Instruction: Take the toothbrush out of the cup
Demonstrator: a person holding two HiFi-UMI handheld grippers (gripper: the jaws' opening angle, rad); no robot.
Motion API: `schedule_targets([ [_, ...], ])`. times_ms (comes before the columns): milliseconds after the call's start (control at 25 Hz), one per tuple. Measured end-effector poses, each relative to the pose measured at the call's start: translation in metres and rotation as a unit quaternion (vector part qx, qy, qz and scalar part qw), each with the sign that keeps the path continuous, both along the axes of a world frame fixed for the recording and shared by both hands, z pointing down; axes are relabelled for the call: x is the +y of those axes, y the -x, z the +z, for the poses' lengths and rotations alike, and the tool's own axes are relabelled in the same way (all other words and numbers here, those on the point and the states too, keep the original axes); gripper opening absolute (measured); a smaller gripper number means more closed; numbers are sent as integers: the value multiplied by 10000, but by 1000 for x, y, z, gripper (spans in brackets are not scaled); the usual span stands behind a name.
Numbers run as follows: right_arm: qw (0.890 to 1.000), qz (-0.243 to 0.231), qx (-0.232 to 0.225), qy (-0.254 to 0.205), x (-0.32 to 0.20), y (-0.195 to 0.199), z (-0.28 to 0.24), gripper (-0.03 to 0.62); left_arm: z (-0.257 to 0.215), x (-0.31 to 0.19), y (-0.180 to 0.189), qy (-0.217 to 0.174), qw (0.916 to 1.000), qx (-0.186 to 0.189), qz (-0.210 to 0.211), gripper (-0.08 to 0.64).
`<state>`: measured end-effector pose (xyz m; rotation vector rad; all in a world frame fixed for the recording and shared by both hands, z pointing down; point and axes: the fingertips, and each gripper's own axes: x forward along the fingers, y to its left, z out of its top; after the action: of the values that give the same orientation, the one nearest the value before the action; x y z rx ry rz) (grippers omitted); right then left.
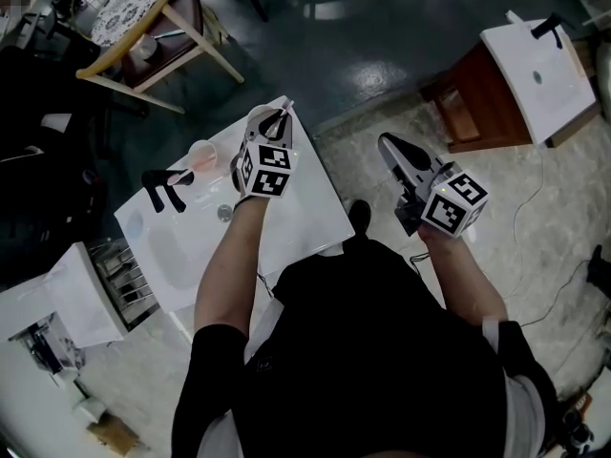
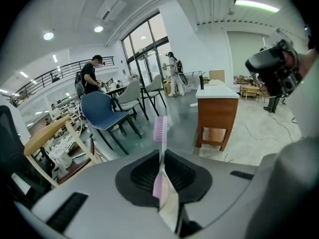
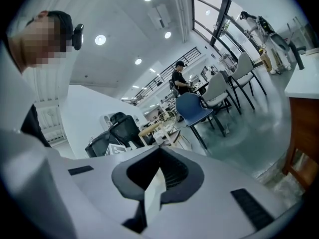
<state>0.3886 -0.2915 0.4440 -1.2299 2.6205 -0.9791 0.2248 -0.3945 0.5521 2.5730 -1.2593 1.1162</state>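
- left gripper (image 2: pixel 160 156): jaws clamped on the toothbrush (image 2: pixel 159 132) handle (bristle head juts past the tips), over the tabletop (image 1: pixel 307 219) far edge, beside the cup (image 1: pixel 202 155).
- right gripper (image 3: pixel 159 156): jaws together, empty, above open floor off the tabletop's right edge.

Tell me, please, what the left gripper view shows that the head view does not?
Only the left gripper view: the left gripper close up, its jaws shut on the toothbrush handle, bristles up, with a blue chair beyond. Only the head view: the cup standing on the white counter near a black tap, apart from the toothbrush. Both: the left gripper holding the toothbrush.
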Motion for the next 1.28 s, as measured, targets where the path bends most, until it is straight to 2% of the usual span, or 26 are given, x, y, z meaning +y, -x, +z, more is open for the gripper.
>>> schedule_targets([
  [160, 10000, 22, -26, -15, 2, 1, -5, 28, -9, 2, 1, -95, 9999, 64, -27, 34],
  [320, 9999, -11, -81, -81, 6, 5, -10, 28, -30, 4, 3, -232, 9992, 297, -98, 32],
  [520, 9999, -43, -83, -138, 9, 14, -19, 28, -74, 10, 9, -448, 9965, 661, -237, 32],
  [720, 9996, -146, -153, -210, 12, 29, -27, 28, -131, 20, 16, -815, 9927, 830, -324, 32],
  [840, 9993, -243, -175, -207, 18, 40, -29, 28, -156, 34, 18, -909, 9909, 941, -323, 32],
  [1080, 9987, -397, -155, -274, 20, 63, -35, 28, -173, 66, 24, -653, 9893, 1285, -242, 32],
  [1280, 9988, -417, -133, -233, 24, 73, -32, 28, -153, 90, 24, -258, 9867, 1570, -337, 32],
])
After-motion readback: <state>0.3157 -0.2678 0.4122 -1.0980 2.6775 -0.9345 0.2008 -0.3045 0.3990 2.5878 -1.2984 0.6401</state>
